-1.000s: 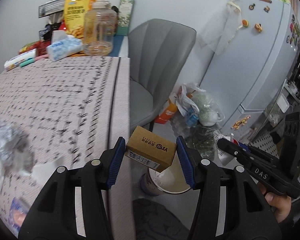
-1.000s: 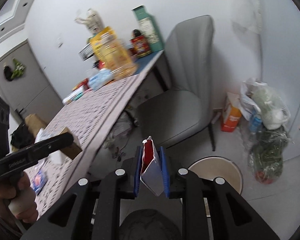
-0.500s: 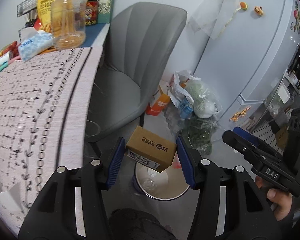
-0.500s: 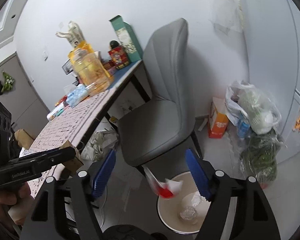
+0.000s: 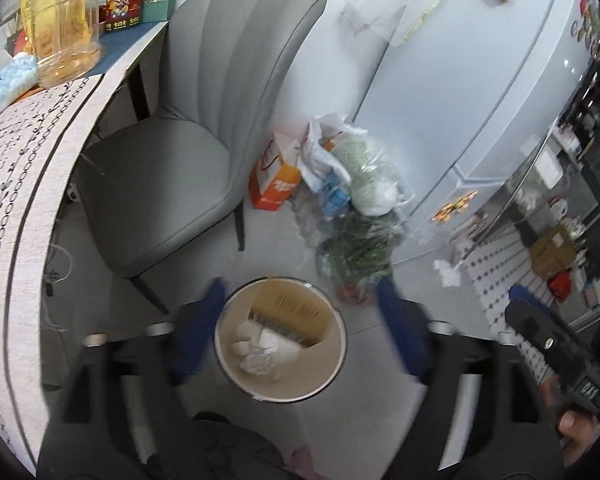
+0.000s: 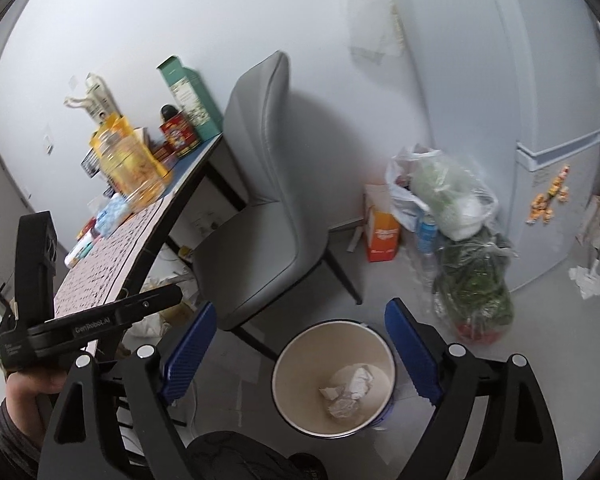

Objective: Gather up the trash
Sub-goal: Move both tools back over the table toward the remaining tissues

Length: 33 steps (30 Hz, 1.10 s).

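On the floor stands a round bin (image 5: 318, 372), beige inside. Within it a brown cardboard box (image 5: 288, 312) lies tilted on crumpled white paper (image 5: 260, 354). My left gripper (image 5: 300, 334) hangs right above the bin, its blurred jaws opening with nothing between them. The right wrist view shows the bin (image 6: 300, 360) holding only crumpled white paper (image 6: 348, 392), no box. My right gripper (image 6: 300, 350) is just above the rim, its jaws opening and nothing between them. Each view also catches the other gripper at its edge.
A grey chair (image 5: 188, 168) stands behind the bin, beside a table with a patterned cloth (image 5: 16, 184). Plastic bags of rubbish (image 5: 352, 184) and an orange carton (image 5: 274, 188) lie on the floor against a white fridge (image 5: 480, 100).
Both grippers swung from the table to over the bin. The left let go of the brown box, which now lies in the bin. The right released its red-and-white wrapper.
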Each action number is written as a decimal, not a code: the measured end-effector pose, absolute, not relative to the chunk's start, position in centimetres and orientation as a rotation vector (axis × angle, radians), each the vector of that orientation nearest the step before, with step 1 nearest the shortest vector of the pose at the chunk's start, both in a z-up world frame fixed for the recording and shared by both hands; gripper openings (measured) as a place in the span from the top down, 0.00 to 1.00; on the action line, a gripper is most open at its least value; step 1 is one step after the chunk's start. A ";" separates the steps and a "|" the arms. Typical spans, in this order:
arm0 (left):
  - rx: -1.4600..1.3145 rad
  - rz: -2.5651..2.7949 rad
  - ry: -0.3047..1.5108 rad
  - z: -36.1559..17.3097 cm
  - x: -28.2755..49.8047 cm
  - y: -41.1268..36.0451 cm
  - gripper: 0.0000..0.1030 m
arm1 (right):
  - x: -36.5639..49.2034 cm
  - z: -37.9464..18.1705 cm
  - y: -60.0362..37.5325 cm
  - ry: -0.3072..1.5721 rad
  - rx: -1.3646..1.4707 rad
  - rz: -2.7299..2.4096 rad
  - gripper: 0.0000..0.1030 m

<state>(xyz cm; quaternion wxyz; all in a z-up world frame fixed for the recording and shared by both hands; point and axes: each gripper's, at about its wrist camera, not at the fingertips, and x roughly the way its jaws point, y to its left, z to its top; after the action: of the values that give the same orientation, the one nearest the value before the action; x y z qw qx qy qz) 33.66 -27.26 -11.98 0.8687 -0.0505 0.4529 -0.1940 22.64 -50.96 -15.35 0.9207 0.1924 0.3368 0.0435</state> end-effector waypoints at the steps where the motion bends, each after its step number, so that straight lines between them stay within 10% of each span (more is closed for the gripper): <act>1: -0.114 -0.408 0.937 -11.6 33.5 -27.2 0.13 | 22.4 -15.3 -51.3 0.691 0.397 0.083 0.15; 33: -0.275 -0.111 0.733 -3.7 19.5 -5.0 0.06 | 19.7 -9.4 -34.6 0.654 0.221 0.360 0.07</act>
<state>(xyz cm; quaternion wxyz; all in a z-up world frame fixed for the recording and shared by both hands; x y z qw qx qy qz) 19.51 -5.00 -3.73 0.9229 -0.1340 0.3568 -0.0539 19.67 -34.65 -9.39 0.9252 0.1076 0.3188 0.1756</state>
